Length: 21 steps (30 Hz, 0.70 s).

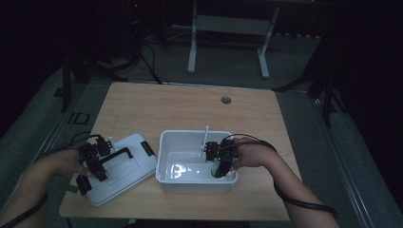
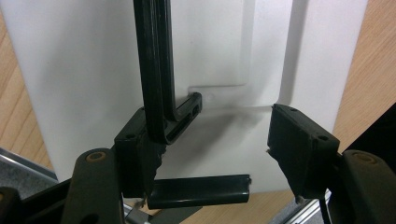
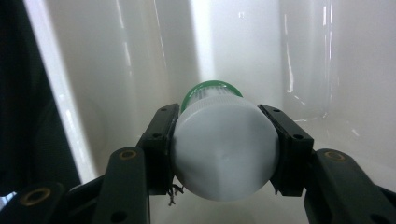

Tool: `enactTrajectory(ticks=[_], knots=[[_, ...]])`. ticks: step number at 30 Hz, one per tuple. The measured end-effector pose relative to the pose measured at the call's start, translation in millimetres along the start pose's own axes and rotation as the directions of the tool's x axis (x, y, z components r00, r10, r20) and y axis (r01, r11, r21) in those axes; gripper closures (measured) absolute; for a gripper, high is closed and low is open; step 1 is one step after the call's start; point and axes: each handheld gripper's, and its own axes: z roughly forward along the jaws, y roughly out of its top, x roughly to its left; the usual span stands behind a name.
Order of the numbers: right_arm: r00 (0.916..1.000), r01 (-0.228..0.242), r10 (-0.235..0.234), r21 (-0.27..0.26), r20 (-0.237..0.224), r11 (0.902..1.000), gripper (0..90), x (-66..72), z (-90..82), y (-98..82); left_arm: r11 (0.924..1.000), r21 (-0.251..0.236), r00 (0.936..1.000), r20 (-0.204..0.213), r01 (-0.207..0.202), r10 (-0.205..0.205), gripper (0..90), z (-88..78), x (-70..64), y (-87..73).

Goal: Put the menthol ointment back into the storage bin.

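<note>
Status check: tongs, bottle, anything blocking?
Right tongs shut on white bottle, inside white tub. Left tongs open over lid handle. Nothing blocking.

room: dark | floor (image 1: 228, 57): grey | white stand (image 1: 228, 28) (behind wooden table (image 1: 190, 109))

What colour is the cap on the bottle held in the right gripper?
Green, on the white bottle; clearest in the right gripper view.

No writing, label, brand, number or sign can be read anywhere. The white bottle (image 3: 224, 156) with the green cap shows a plain, unprinted surface, the white lid (image 2: 93, 70) with its black handle is unmarked, and the white tub (image 1: 190, 183) bears no lettering. The wooden bench (image 1: 190, 109) carries no markings, and the surroundings are too dark to make out any text.
</note>
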Motion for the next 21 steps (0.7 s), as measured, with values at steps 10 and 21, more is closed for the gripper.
enactTrajectory(ticks=[10,21], knots=[[0.9999,0.016,-0.016,0.025,0.000,0.9996,50.1,1.3,17.1,10.5,1.0000,0.006,1.0000,0.000,-0.004,0.004,35.7,3.3,-1.5,0.9],[0.9994,0.031,-0.032,0.051,0.011,0.9982,50.1,3.0,31.9,20.2,1.0000,-0.001,1.0000,0.000,-0.007,0.007,35.7,3.1,-2.2,0.8]])
